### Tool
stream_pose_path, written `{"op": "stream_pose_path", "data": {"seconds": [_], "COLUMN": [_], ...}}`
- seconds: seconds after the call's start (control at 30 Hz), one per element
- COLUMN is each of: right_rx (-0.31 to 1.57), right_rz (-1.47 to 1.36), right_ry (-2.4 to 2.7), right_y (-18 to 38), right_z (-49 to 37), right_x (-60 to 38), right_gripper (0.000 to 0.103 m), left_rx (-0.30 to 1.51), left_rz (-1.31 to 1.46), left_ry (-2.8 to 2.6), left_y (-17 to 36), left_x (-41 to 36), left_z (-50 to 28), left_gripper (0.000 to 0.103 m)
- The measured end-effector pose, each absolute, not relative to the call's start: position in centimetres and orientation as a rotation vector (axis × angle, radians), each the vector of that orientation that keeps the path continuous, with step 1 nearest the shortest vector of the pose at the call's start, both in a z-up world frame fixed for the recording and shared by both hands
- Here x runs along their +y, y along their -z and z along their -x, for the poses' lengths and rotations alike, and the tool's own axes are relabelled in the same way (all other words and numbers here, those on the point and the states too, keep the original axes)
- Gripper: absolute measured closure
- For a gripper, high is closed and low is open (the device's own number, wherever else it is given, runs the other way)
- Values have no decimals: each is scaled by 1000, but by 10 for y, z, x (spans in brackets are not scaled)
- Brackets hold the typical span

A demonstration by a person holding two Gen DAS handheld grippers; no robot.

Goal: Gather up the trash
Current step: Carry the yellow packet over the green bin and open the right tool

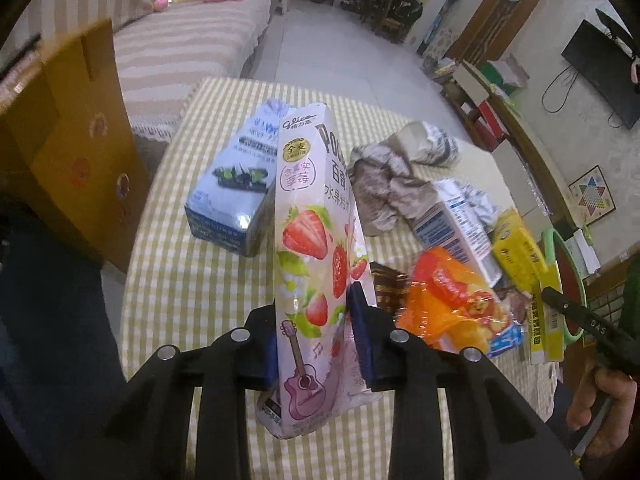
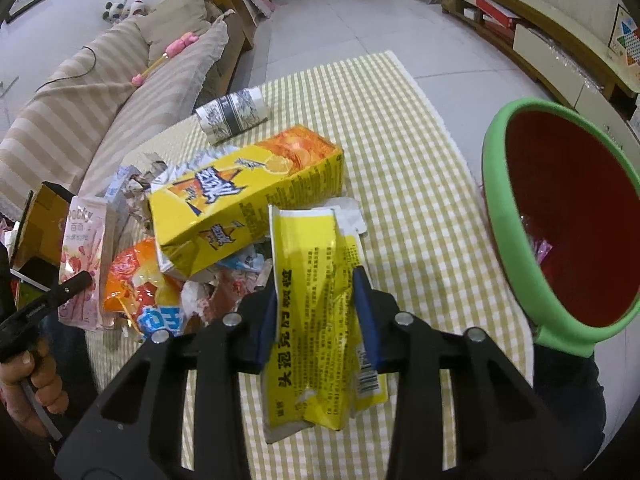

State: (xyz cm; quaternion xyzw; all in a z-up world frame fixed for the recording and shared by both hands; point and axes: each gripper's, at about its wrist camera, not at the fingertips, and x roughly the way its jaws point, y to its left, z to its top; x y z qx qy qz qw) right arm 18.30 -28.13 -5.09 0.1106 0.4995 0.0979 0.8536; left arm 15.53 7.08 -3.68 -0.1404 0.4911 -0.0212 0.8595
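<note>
My left gripper (image 1: 316,320) is shut on a pink strawberry Pocky packet (image 1: 308,216), which stands upright above the checked tablecloth (image 1: 192,280). In the right wrist view that same Pocky packet (image 2: 82,256) shows at the far left. My right gripper (image 2: 316,300) is shut on a crumpled yellow wrapper (image 2: 316,280) with black print. To its right stands a green-rimmed bin (image 2: 516,240) with a red inside and a few wrappers at the bottom. A pile of trash lies on the table: a yellow drink carton (image 2: 240,200) and an orange wrapper (image 2: 136,276).
A blue-and-white box (image 1: 236,184) lies beyond the Pocky packet, with crumpled grey cloth (image 1: 388,176) and a white carton (image 1: 452,220) to its right. A patterned paper cup (image 2: 232,114) lies on its side. A cardboard box (image 1: 72,140) stands left, a striped sofa (image 2: 100,92) beyond. A hand (image 2: 28,384) grips the other tool.
</note>
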Motion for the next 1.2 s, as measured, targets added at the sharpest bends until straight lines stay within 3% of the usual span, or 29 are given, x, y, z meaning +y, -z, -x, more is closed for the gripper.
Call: {"op": "stream_pose_path", "data": {"seconds": [0.43, 1.2], "right_rx": [997, 915], "right_rz": [-259, -284], "right_ry": [-238, -213], "right_y": [21, -12], "right_z": [-164, -148], "right_x": [-281, -316], "right_gripper": [69, 69], "left_rx": [943, 886], "left_rz": [263, 230], "left_ry": [81, 205], "left_y": [-18, -52], "left_x": [61, -2], "left_z": [-130, -133], "left_gripper": [76, 76]}}
